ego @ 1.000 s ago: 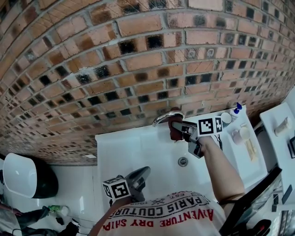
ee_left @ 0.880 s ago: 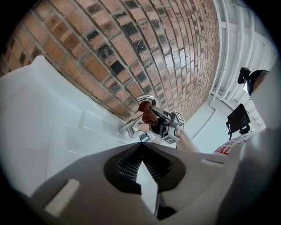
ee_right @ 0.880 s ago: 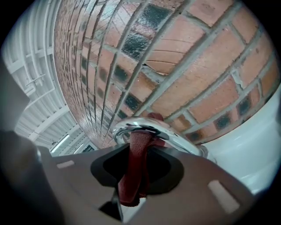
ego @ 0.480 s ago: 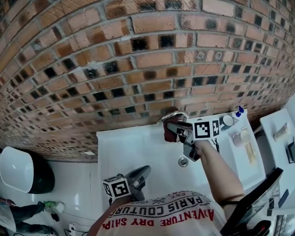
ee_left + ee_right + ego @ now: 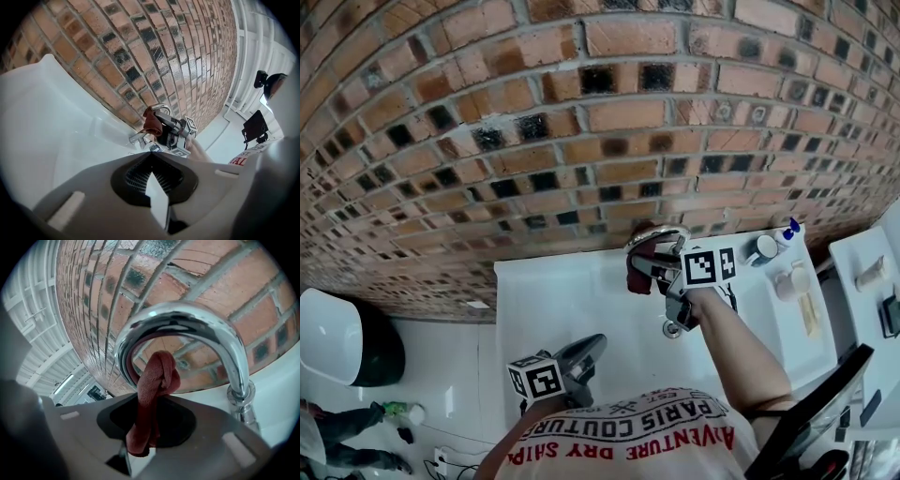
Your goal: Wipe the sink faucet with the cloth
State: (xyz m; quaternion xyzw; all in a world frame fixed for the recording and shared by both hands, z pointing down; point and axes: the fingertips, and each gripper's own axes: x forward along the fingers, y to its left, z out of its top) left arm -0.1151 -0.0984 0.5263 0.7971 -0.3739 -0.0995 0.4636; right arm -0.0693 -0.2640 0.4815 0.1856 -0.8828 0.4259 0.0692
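Observation:
A chrome faucet (image 5: 656,233) arches over the white sink (image 5: 553,300) at the foot of the brick wall. In the right gripper view its curved spout (image 5: 187,317) fills the frame. My right gripper (image 5: 659,272) is shut on a dark red cloth (image 5: 637,275), whose bunched end (image 5: 157,376) presses against the underside of the spout. The right gripper (image 5: 145,427) pinches the cloth's lower part. My left gripper (image 5: 596,347) hangs shut and empty over the sink's near edge. From the left gripper (image 5: 151,154), the cloth (image 5: 152,123) shows far off at the faucet.
A drain (image 5: 672,328) lies in the basin under my right arm. Bottles and a cup (image 5: 766,246) stand on the ledge right of the faucet. The brick wall (image 5: 581,112) rises close behind. A black and white bin (image 5: 342,349) sits on the floor at left.
The right gripper has slid the cloth a little leftward along the spout, toward its outlet end. The left gripper has stayed where it was.

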